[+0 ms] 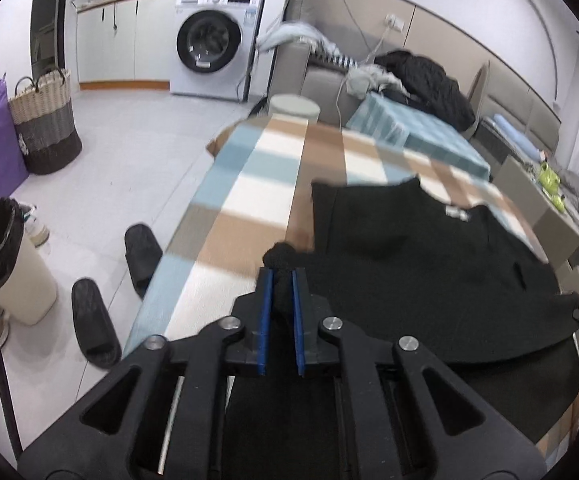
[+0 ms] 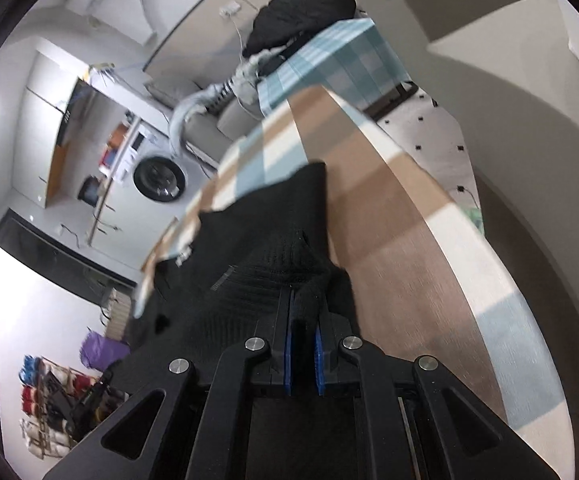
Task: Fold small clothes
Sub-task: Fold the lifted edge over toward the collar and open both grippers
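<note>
So closest in, both tools are clamped down on the same black knit top (image 1: 429,264). The left tool (image 1: 281,276) has its blue pads nearly together with a bunched corner of the fabric poking out past the tips, and the right tool (image 2: 303,312) is just as narrow, pinching a thick fold of the ribbed knit. Nothing else in either one.

The top itself looks like soft, floppy knit, light enough that two pinch grips carry it fine, but it'll sag and crumple wherever it isn't supported. No slip worries, the weave looks grippy. I'd say corners or hem edges are the right place to hold it, which is roughly what's happening.

The rest of the garment lies spread across the checked tabletop (image 1: 249,184), with a small white label (image 1: 458,213) showing near the neck.

Further out there's a washing machine (image 1: 213,52), a woven basket (image 1: 45,120) and a pair of black slippers (image 1: 117,288) on the floor.
</note>
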`<state>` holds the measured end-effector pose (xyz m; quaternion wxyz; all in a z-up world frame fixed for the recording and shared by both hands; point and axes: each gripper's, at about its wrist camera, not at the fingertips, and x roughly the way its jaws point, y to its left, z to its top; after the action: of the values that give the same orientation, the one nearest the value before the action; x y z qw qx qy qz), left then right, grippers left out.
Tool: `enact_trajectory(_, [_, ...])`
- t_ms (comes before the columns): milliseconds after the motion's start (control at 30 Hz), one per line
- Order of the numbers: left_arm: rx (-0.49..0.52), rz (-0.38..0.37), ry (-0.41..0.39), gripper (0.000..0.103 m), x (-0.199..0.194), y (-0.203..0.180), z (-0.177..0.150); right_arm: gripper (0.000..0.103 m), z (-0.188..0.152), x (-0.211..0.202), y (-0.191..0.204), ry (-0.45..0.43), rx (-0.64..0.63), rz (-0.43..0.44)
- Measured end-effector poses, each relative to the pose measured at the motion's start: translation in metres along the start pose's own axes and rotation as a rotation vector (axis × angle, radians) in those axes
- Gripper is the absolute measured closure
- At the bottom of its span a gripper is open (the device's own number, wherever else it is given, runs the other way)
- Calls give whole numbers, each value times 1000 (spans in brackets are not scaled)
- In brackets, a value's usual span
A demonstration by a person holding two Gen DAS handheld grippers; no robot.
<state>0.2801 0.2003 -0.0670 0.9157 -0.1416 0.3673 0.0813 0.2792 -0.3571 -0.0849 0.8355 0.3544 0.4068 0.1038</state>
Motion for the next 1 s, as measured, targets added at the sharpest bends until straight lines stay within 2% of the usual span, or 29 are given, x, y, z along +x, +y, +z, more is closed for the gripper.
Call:
enact_trajectory(100, [-14,-3,34,87,-5,7,-13,79,-7,-3,0,53,-26,-34])
enact_trajectory(167, [-18,8,32,69,-14,12,-22,53,-17,-15,-4,57,-42,-34])
enact_trajectory(267, [1,7,37,54,-29,13,-42,50,-38,-38,-9,64,-88,-25])
enact_trajectory(433, [72,-12,102,53,-38,4,-68,50,-76,-49,-7,134,-178,-37])
enact_trajectory(533, [149,-11,136,53,-35,-11,-83,46,-88,-50,2,117,-253,-64])
enact_trajectory(600, [202,4,118,53,-36,-21,-90,46,-93,-45,10,113,-295,-85])
enact_trajectory(633, [226,-6,124,60,-36,-27,-91,46,-95,-43,13,109,-316,-95])
enact_trajectory(667, [234,-20,131,73,-36,-29,-93,52,-96,-40,16,107,-333,-112])
enact_trajectory(700, [234,-33,133,76,-36,-32,-94,59,-96,-37,19,97,-349,-133])
enact_trajectory(733, [238,-25,123,78,-38,-34,-96,73,-99,-33,22,107,-374,-148])
enact_trajectory(767, [259,-13,113,81,-41,-38,-100,81,-102,-32,25,105,-403,-158])
enact_trajectory(833, [288,0,106,83,-46,-42,-105,86,-111,-34,30,99,-450,-183])
enact_trajectory(1000, [285,-3,118,84,-64,-40,-118,86,-126,-48,26,113,-452,-190])
